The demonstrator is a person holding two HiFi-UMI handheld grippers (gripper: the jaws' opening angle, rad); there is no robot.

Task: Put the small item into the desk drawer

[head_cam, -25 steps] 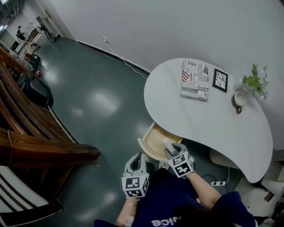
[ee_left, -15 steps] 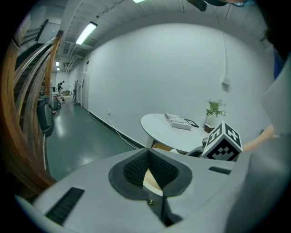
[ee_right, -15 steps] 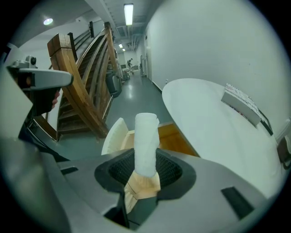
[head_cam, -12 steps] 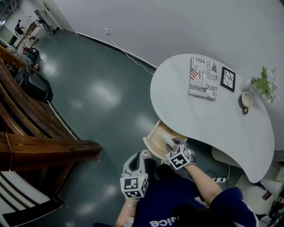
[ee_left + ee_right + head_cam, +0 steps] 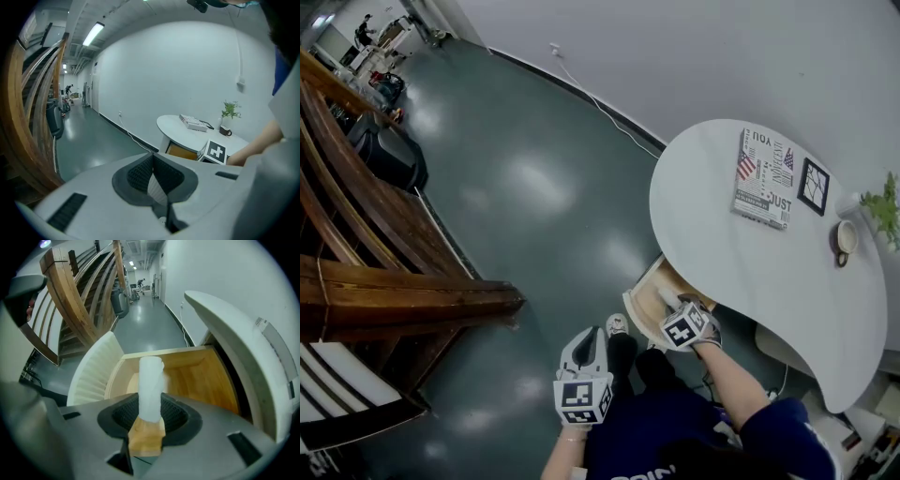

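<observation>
The small item (image 5: 150, 385) is a white cylinder, and my right gripper (image 5: 150, 412) is shut on its lower end. It points out over the open wooden drawer (image 5: 197, 376), whose ribbed white front (image 5: 91, 376) curves round at the left. In the head view the right gripper (image 5: 679, 315) hangs over the drawer (image 5: 647, 291) under the edge of the white desk (image 5: 750, 262). My left gripper (image 5: 586, 352) hangs lower left, over the floor. Its jaws (image 5: 151, 164) are shut with nothing between them.
On the desk lie a printed book (image 5: 764, 190), a black picture frame (image 5: 814, 186), a cup (image 5: 844, 242) and a small plant (image 5: 886, 202). A wooden staircase (image 5: 375, 281) fills the left. The person's legs and shoe (image 5: 617, 325) are below the drawer.
The right gripper has carried the white item forward, further over the open drawer. The left gripper has stayed low and shut. The head view has swung, shifting the desk to the right.
</observation>
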